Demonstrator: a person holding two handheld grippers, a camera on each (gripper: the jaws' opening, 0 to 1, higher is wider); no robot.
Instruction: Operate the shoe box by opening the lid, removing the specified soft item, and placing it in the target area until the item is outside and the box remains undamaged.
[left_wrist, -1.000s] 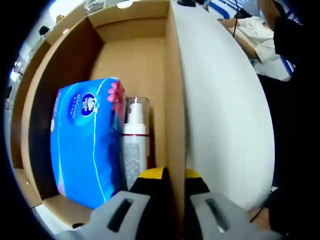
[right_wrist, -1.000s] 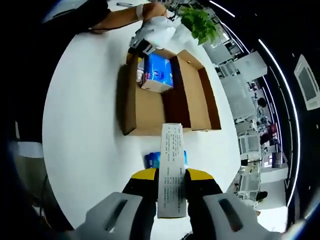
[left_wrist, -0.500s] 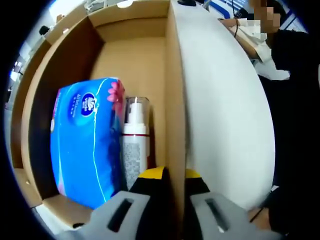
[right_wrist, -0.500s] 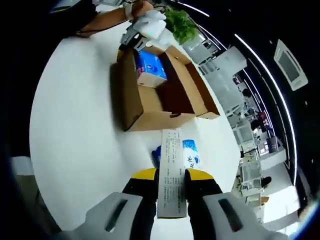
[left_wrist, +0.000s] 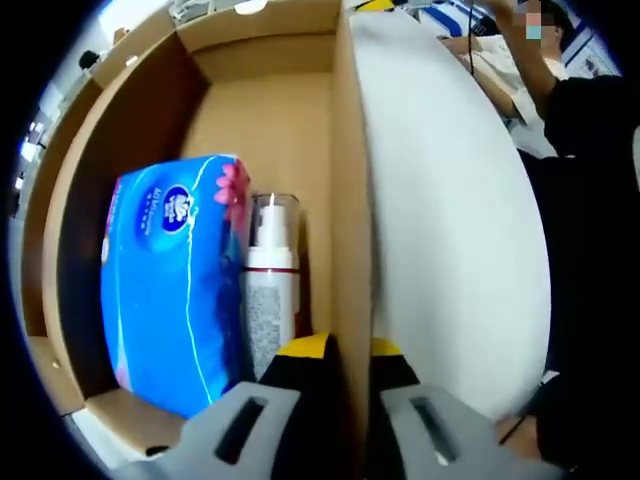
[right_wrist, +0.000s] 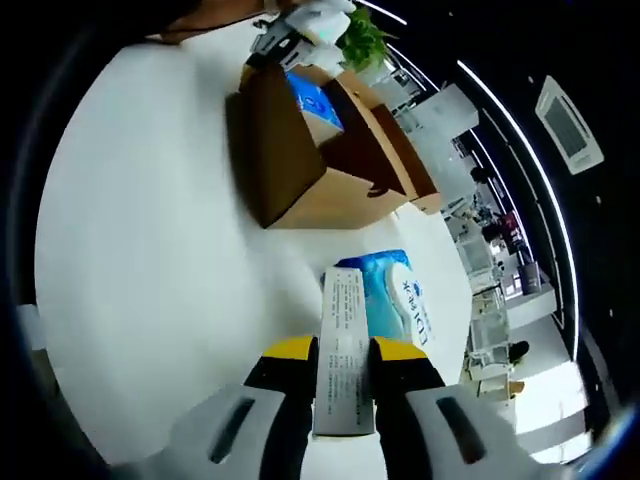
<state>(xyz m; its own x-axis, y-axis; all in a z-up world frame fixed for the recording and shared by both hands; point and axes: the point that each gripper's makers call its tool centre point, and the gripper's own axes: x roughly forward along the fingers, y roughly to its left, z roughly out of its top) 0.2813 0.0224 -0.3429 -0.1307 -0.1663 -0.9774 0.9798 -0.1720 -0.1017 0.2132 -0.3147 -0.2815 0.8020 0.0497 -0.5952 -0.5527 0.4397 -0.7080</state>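
While the left gripper (left_wrist: 335, 375) pinches the cardboard side wall of the open shoe box (left_wrist: 350, 200), one jaw inside and one outside, its view looks down into the box: a blue tissue pack (left_wrist: 175, 280) stands against the near end, and a clear-capped pump bottle (left_wrist: 272, 280) lies just beside it, between the pack and the gripped wall. Outside that wall runs the white table (left_wrist: 450, 230), with a person's sleeve and dark clothing at the far right edge.

From the right gripper view the same box (right_wrist: 290, 165) sits well apart across the white table (right_wrist: 150, 250), with its lid folded open on the far side, the blue tissue pack (right_wrist: 312, 98) showing above its rim and a green plant (right_wrist: 362, 45) beyond. The right gripper (right_wrist: 341, 365) is clamped on a slim white printed carton (right_wrist: 343, 360), held upright between its jaws. Just behind the carton, a second light-blue soft pack (right_wrist: 395, 300) lies flat on the table, outside the box.
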